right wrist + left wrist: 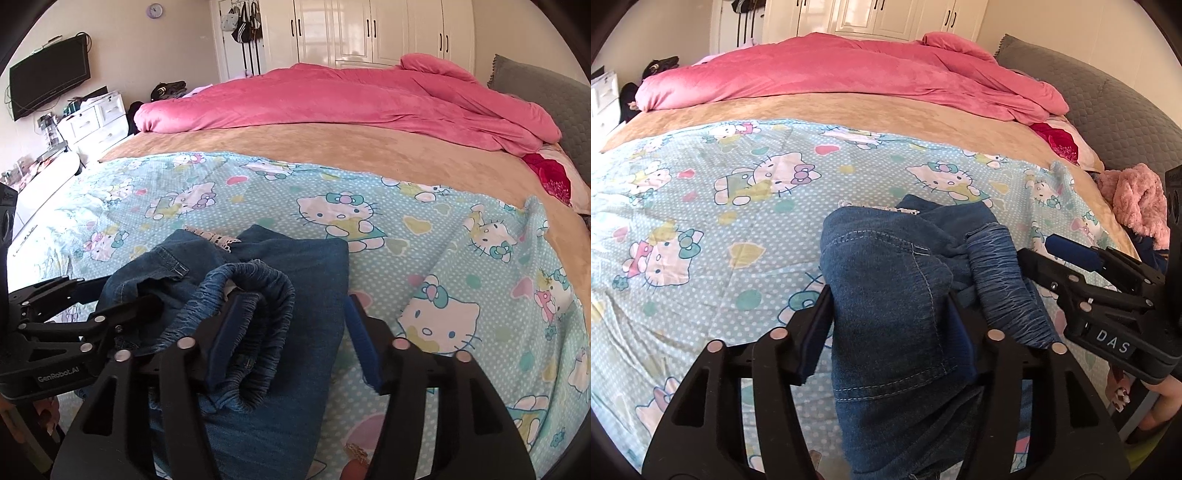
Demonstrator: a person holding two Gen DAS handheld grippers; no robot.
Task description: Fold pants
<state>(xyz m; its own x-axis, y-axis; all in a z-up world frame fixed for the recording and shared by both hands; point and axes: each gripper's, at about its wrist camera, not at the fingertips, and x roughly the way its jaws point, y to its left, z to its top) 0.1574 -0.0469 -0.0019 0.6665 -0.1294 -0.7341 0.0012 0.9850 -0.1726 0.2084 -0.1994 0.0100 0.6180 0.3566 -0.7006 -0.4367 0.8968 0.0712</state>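
Note:
Blue denim pants (886, 295) lie folded in a bundle on the Hello Kitty sheet (701, 206), the elastic waistband (255, 295) bunched on top. My left gripper (890, 314) is open, its fingers straddling the left part of the bundle with denim between them. My right gripper (291, 328) is open; its left finger (225, 332) pokes inside the waistband loop and its right finger (362, 343) stands beside the bundle's right edge. The right gripper also shows in the left wrist view (1071, 258), and the left gripper shows in the right wrist view (85, 306).
A pink duvet (849, 77) is heaped at the far side of the bed over a tan blanket (886, 114). A grey headboard cushion (1108, 96) and a pink fluffy garment (1134, 199) are at the right. White drawers (92, 122) and a TV (48, 74) stand at the left.

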